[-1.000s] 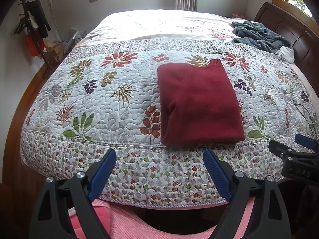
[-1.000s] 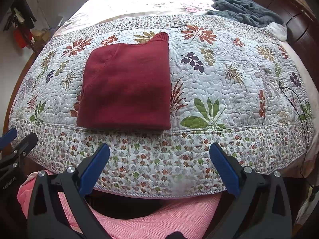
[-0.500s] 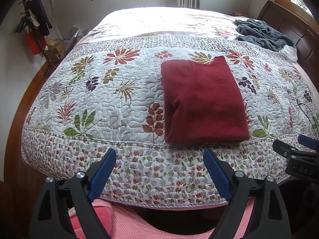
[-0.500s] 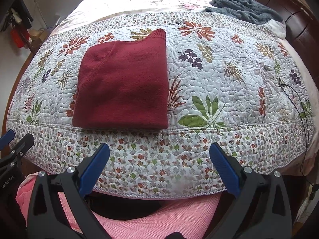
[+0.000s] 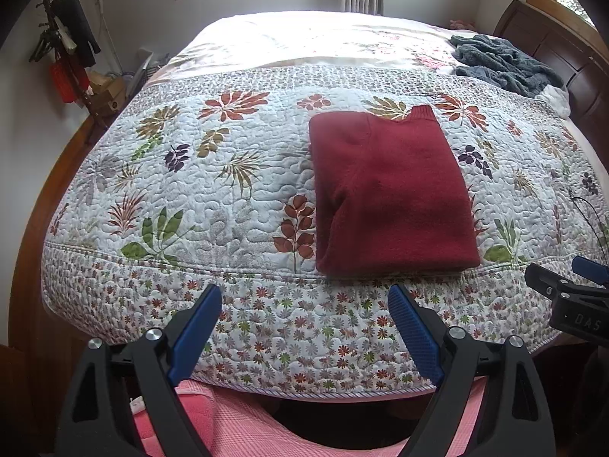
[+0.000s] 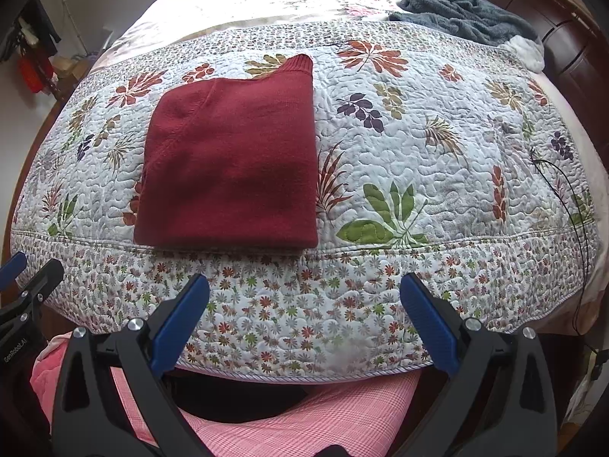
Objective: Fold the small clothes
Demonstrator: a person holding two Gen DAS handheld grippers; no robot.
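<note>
Near the quilt's [image 5: 228, 198] edge lies the folded red sweater [image 5: 388, 194]; my left gripper [image 5: 304, 304] and right gripper [image 6: 304, 293] hang wide and empty, clear of it.

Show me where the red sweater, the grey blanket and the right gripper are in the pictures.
red sweater [image 6: 232, 163], right wrist view, middle of its folded top face
grey blanket [image 6: 460, 15], right wrist view, middle of the crumpled heap
right gripper [image 6: 304, 323], right wrist view, midway between its blue fingertips

Ahead of our wide-spread left tongs [image 5: 304, 327] and right tongs [image 6: 304, 316], bare floral quilted bedspread [image 6: 437, 144] lies either side of the folded dark-red knitted sweater [image 6: 232, 163]; a crumpled grey-blue fleece blanket [image 6: 460, 11] blocks the far right.
</note>
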